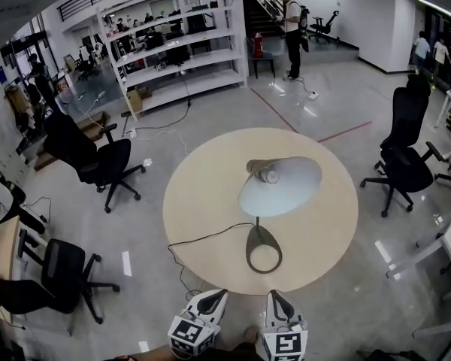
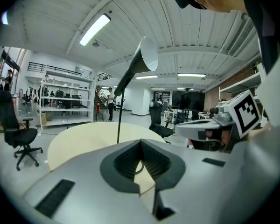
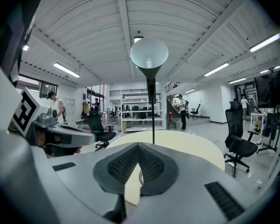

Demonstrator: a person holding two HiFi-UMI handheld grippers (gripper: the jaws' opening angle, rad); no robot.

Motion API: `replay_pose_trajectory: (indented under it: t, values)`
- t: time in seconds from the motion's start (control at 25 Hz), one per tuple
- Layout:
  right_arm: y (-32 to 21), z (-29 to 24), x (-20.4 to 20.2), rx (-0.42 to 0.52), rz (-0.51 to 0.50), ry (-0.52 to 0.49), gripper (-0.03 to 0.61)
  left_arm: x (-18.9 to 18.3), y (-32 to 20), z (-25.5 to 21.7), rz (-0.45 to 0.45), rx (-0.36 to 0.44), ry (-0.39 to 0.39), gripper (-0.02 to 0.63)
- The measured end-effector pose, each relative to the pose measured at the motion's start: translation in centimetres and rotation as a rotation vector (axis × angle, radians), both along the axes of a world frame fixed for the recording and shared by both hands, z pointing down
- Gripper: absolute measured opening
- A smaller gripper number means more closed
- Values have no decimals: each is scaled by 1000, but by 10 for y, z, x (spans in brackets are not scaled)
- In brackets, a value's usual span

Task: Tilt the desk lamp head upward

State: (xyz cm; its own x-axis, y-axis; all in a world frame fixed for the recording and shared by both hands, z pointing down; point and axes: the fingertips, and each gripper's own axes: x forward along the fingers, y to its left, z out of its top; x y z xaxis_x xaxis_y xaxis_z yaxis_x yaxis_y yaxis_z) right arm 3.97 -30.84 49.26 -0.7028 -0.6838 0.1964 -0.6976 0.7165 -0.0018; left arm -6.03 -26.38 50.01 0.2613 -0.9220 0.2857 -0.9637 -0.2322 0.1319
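A desk lamp stands on the round beige table [image 1: 203,201], its looped dark base [image 1: 264,250] near the table's front edge. A thin stem rises to the pale cone shade [image 1: 279,185], whose open side faces up at me with the bulb showing. My left gripper [image 1: 219,295] and right gripper [image 1: 274,298] hover side by side just short of the front edge, both shut and holding nothing, apart from the lamp. From the left gripper [image 2: 141,143] the shade [image 2: 147,55] shows high up in side view; from the right gripper [image 3: 137,146] the shade [image 3: 149,54] opens toward the camera.
A black cable [image 1: 203,239] runs from the lamp base leftward off the table. Office chairs stand at the left [image 1: 90,156], front left [image 1: 56,277] and right [image 1: 403,156]. White shelving [image 1: 173,43] and a standing person [image 1: 292,28] are far behind.
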Motion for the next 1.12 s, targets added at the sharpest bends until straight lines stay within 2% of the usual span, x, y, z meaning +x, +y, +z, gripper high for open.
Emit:
replay_pose_trajectory:
  t: [0.2,0.4,0.56,0.8,1.12]
  values:
    - [14,1,20,-20,65,11,15,18,12,1,34,28,-26,46]
    - [58,8,21,-6,112,13,15,27,49,0,88,59,-27,46]
    - [118,9,-1,3,108,25,15,9,114,10,98,45,6,46]
    - [236,-6,-35,-40,186,34,16,-40,238,12,103,21,49,46]
    - [330,-6,-51,-72,227,57,15,-62,326,-2,100,47,68,46]
